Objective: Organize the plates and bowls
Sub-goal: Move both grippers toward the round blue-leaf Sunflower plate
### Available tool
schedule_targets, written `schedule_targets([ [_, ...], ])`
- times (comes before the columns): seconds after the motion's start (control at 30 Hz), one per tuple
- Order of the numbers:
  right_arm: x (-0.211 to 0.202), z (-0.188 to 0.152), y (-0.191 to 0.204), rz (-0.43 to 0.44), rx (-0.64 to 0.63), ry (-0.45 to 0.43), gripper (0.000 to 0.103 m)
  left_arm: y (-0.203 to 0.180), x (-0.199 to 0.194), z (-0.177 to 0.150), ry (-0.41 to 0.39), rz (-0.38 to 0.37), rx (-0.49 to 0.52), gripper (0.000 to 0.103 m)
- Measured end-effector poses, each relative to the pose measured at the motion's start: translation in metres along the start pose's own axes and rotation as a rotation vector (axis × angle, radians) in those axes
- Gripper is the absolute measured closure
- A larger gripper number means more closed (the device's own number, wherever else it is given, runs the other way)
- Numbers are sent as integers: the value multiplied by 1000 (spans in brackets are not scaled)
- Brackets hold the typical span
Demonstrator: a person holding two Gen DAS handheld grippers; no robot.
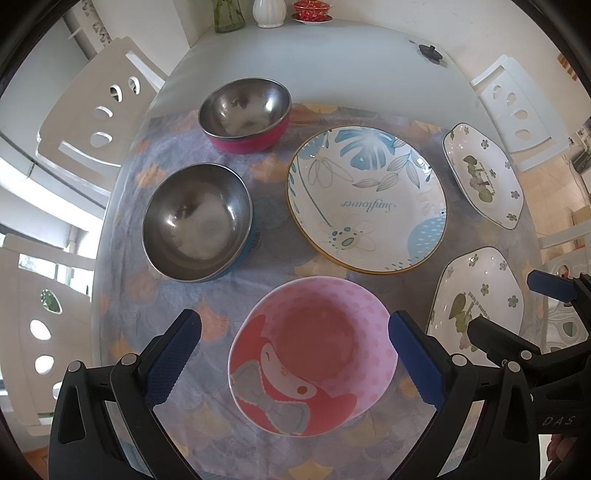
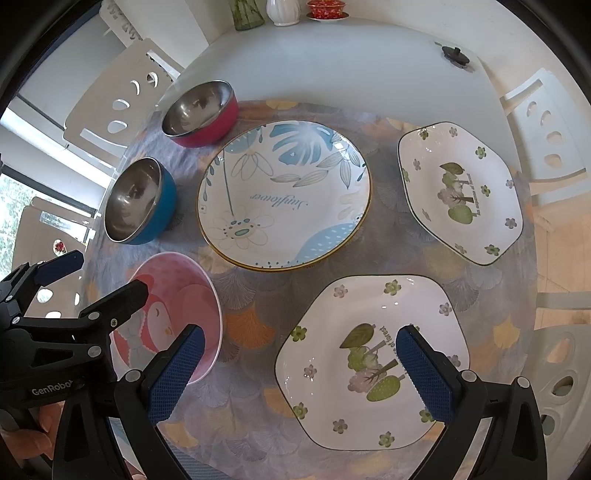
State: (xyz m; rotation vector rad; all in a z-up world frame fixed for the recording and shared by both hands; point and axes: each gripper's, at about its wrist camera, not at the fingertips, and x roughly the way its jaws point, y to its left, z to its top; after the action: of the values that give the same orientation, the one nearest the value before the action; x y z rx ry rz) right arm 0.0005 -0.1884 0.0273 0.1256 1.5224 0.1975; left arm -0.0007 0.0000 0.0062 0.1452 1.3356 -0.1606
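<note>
Now we are hovering the left gripper [image 1: 295, 354], jaws spread and empty, straight over the pink bowl [image 1: 314, 354] at the table's near edge, while the equally open right gripper [image 2: 301, 373] is hanging above the nearer hexagonal plate [image 2: 373, 362].

A green vase [image 1: 229, 14], white vase [image 1: 269, 13], possibly a black lid [image 1: 430, 51].
</note>
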Motion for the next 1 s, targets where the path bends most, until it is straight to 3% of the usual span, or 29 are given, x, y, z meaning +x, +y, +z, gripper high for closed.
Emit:
schedule_targets([
  [0.43, 2, -2, -4, 23, 38, 11, 0, 2, -3, -2, -3, 0, -1, 2],
  [1.0, 18, -19, -12, 45, 73, 34, 0, 18, 0, -36, 9, -4, -68, 2],
])
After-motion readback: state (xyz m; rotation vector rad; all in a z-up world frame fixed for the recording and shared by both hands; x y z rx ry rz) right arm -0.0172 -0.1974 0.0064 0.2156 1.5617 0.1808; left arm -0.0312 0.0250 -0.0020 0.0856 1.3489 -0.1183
